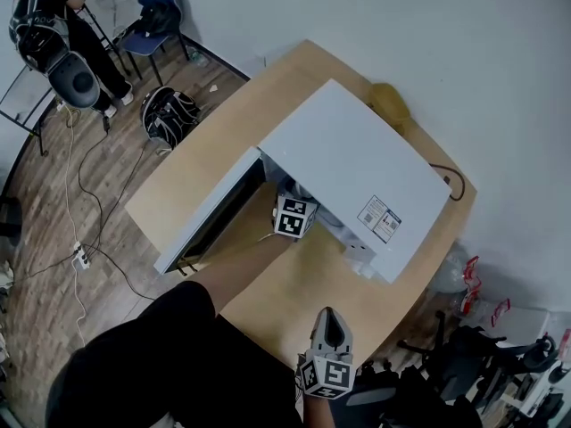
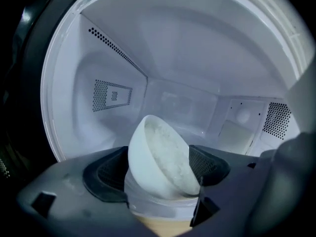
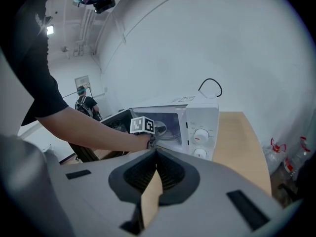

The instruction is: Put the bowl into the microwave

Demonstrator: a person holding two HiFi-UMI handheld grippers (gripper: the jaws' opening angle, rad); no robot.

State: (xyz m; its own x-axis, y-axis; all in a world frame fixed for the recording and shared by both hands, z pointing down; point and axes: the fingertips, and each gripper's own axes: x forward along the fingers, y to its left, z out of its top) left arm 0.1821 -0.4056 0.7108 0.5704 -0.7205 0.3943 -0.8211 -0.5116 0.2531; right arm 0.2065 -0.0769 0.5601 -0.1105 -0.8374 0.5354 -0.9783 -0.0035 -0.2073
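A glossy white bowl [image 2: 160,157] rests tilted on the clear glass tray [image 2: 158,205] inside the white microwave [image 1: 357,163], between the wide-open jaws of the left gripper [image 2: 157,171], whose ribbed black pads stand clear of it. Perforated vents [image 2: 112,95] dot the smooth cavity walls. A sticker [image 1: 379,218] on the oven's flat top is too small to read. Two round dials [image 3: 201,135] face the right gripper [image 3: 156,153], closed and empty over the pale wooden table [image 1: 294,301].

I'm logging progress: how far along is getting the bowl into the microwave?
Done: the white microwave has its door open and the round white bowl is inside, tilted. In hand: the left tongs stand wide around it. Left: draw them out. The right tongs wait shut, empty.
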